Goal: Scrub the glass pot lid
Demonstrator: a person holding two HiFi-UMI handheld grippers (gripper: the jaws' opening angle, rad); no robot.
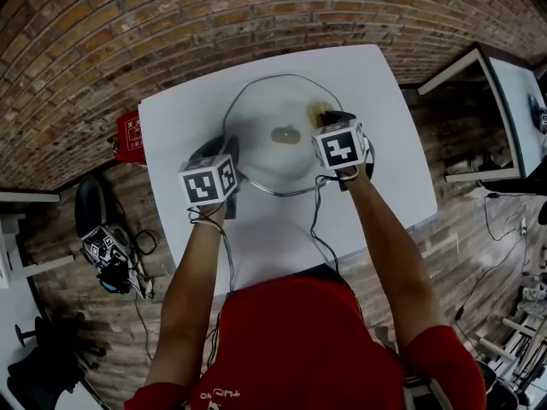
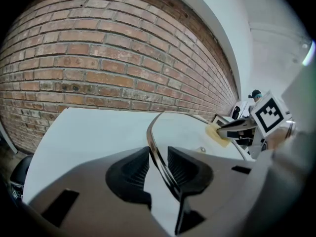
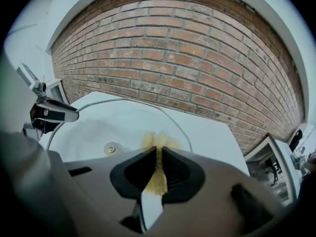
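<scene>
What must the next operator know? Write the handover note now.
Grips: left claw is shut on the rim of the glass lid, at its near-left edge. The right claw is shut on a yellow scrub pad, which rests on the glass right of centre.
Place: the lid sits on the white table.
Done: both grips are taken and the pad is on the glass. How much is scrubbed cannot be told.
Left: probably work the pad over the rest while the left claw steadies the rim.

Lid [image 1: 267, 109] on table [image 1: 367, 84], sponge [image 1: 322, 109] on lid, wall [image 3: 187, 58] behind table
</scene>
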